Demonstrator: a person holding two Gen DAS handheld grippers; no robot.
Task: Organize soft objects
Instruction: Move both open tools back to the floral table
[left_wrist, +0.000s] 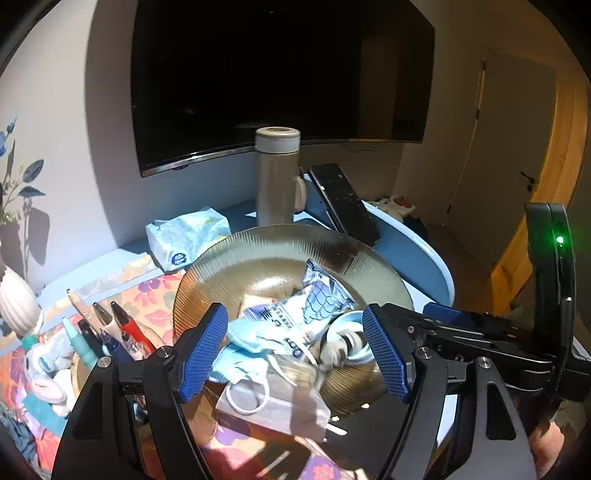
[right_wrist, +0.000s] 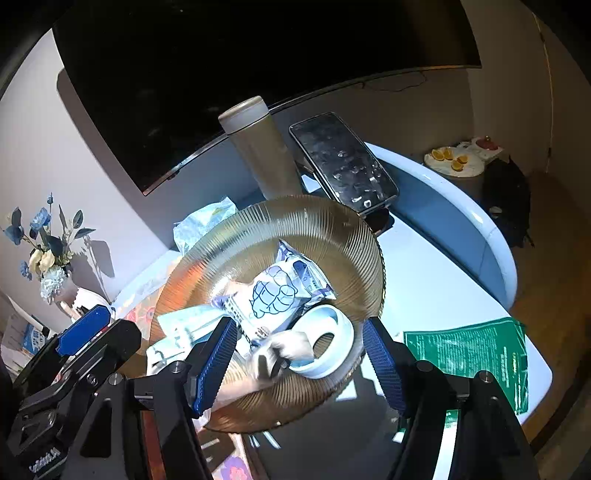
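Both tools stand side by side, angled downward with jaws spread wide. The left tool (left_wrist: 295, 354) shows its blue ribbed pads (left_wrist: 202, 352) well apart, nothing pressed between them. The right tool (right_wrist: 304, 363) is likewise parted, its pads (right_wrist: 216, 363) gripping nothing. A fingertip (left_wrist: 546, 446) of the person's hand shows behind the left tool's frame.

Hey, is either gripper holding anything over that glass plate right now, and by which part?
Nothing is held: left gripper and right gripper are open above the plate.
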